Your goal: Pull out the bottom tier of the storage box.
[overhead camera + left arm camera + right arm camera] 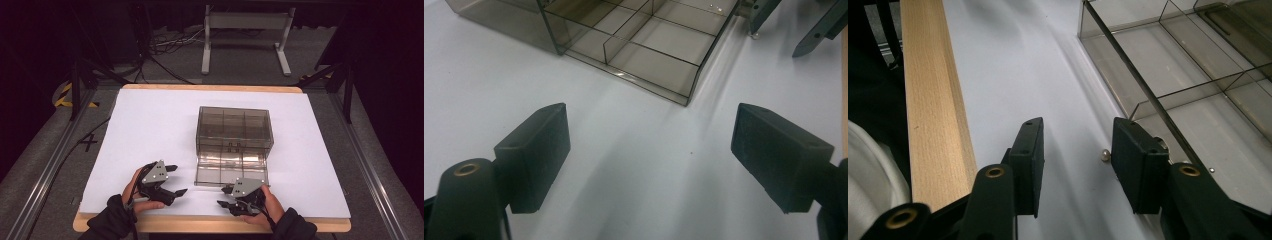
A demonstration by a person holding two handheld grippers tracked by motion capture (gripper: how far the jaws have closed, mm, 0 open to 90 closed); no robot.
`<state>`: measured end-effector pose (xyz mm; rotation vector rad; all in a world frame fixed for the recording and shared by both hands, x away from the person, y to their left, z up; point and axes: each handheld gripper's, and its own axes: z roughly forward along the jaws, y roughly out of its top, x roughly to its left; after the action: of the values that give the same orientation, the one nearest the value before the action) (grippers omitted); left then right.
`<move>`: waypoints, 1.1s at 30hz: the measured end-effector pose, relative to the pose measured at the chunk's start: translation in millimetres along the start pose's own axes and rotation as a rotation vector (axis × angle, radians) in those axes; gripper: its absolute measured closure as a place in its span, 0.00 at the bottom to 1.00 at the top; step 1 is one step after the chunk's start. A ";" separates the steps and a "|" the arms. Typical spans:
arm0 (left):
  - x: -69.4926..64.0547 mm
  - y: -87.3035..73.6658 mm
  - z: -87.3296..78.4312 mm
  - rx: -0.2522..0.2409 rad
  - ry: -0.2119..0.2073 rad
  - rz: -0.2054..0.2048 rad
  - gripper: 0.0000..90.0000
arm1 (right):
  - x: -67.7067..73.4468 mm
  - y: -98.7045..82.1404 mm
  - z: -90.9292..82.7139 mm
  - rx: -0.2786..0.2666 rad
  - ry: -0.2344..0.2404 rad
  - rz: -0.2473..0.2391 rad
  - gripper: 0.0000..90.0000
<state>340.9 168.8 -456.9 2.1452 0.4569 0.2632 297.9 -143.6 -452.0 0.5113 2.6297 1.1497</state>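
Observation:
A smoky clear compartment box (234,131) stands mid-table, with its divided tray (230,171) pulled out toward me. My left gripper (179,179) rests on the white sheet left of the tray, open with nothing between its jaws (649,120). Ahead of it lies the tray's corner (644,60). My right gripper (222,196) sits at the tray's near edge, open (1078,127). A tiny pearl bead (1105,155) lies on the sheet just inside the right-hand jaw, untouched. Another small bead (1211,170) lies in the tray (1168,65).
A white sheet (150,130) covers the wooden table, whose bare front edge (933,110) runs close to my right gripper. The other gripper's jaws (819,32) show at the left gripper view's top right. Beyond the table are a grey frame (245,40) and floor cables.

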 end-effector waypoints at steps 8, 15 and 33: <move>0.1 0.1 0.2 0.003 0.002 0.002 0.18 | -0.2 0.3 1.0 -0.004 0.033 -0.002 0.74; 0.2 0.0 0.1 0.001 0.000 0.001 0.18 | 0.0 0.8 1.1 -0.004 0.066 0.001 0.85; -0.1 -0.1 0.2 -0.002 -0.001 -0.003 0.18 | -2.5 3.1 -3.3 -0.033 0.077 0.038 0.96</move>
<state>340.9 168.7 -457.1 2.1423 0.4589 0.2615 299.8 -144.9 -447.4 0.5223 2.6719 1.2456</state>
